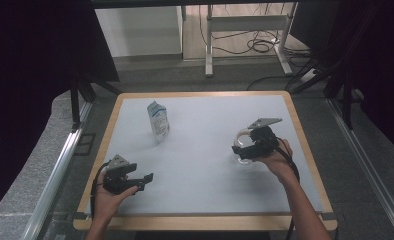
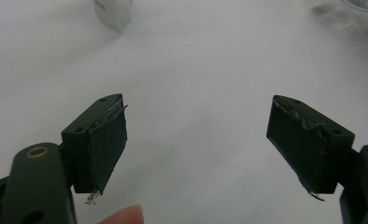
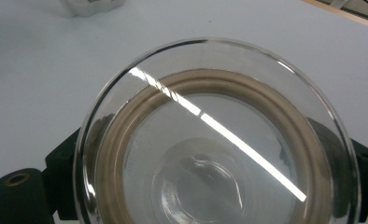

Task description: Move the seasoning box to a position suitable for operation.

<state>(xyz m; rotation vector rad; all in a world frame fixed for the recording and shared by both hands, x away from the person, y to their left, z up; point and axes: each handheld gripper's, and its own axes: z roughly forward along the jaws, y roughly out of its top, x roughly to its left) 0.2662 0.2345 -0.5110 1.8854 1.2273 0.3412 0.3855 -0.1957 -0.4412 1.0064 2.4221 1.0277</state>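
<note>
A round glass lid (image 3: 219, 140) with a beige seal ring and a knob at its centre sits between the jaws of my right gripper (image 3: 210, 172); the jaws press on its two sides. In the high view that right gripper (image 1: 241, 148) holds the lid (image 1: 242, 137) over the table's right half, tilted on edge. My left gripper (image 1: 146, 179) is near the front left, low over the white table top (image 1: 200, 165). Its jaws stand wide apart in the left gripper view (image 2: 196, 144) with nothing between them. A blue-and-white pouch (image 1: 158, 120) stands upright at the back left.
The table has a wooden rim (image 1: 305, 145). The pouch's base (image 2: 112, 11) shows at the top of the left gripper view, and glass (image 2: 359, 5) at its top right. Desk legs and cables (image 1: 255, 45) lie on the floor beyond the table.
</note>
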